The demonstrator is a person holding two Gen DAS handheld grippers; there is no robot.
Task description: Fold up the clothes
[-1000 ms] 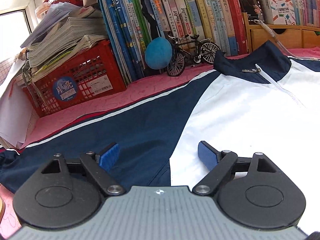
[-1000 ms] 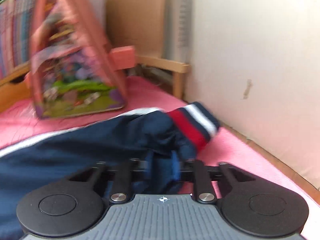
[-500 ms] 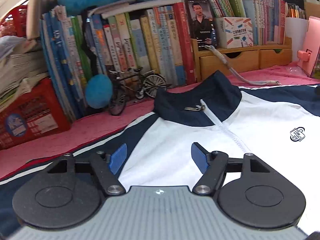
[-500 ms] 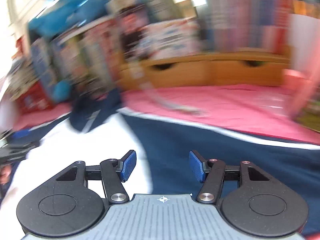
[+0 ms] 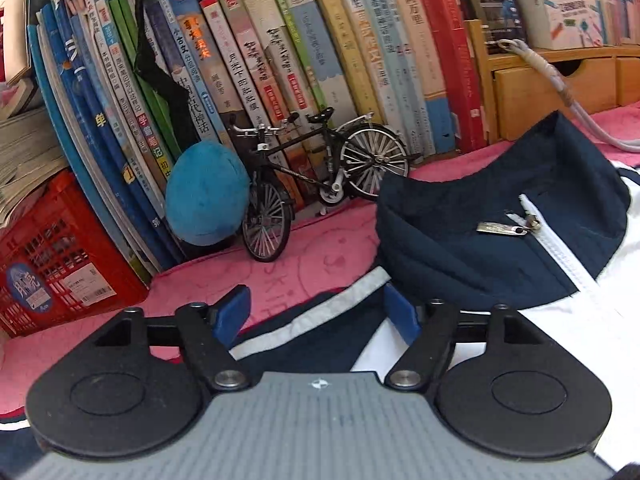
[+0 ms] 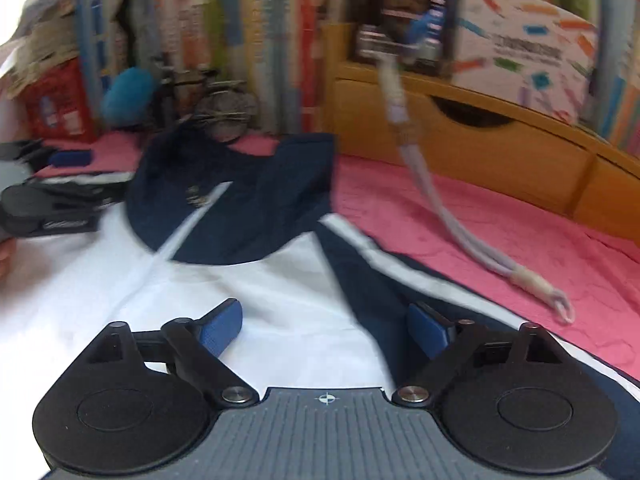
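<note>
Navy-and-white zipped jacket (image 5: 500,264) lies flat, collar upright.

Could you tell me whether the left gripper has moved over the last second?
Yes. The left gripper has travelled from the navy sleeve toward the jacket's collar, and the model bicycle looms closer.

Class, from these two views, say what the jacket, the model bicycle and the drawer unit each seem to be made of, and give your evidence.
Jacket: probably thin woven synthetic, matte; it creases finely and has a metal-looking zip pull.
Model bicycle: seemingly metal, from its fine shiny spokes and black frame; plastic parts possible.
Drawer unit: looks like light wood with a smooth finish, from its warm yellow tone.
</note>
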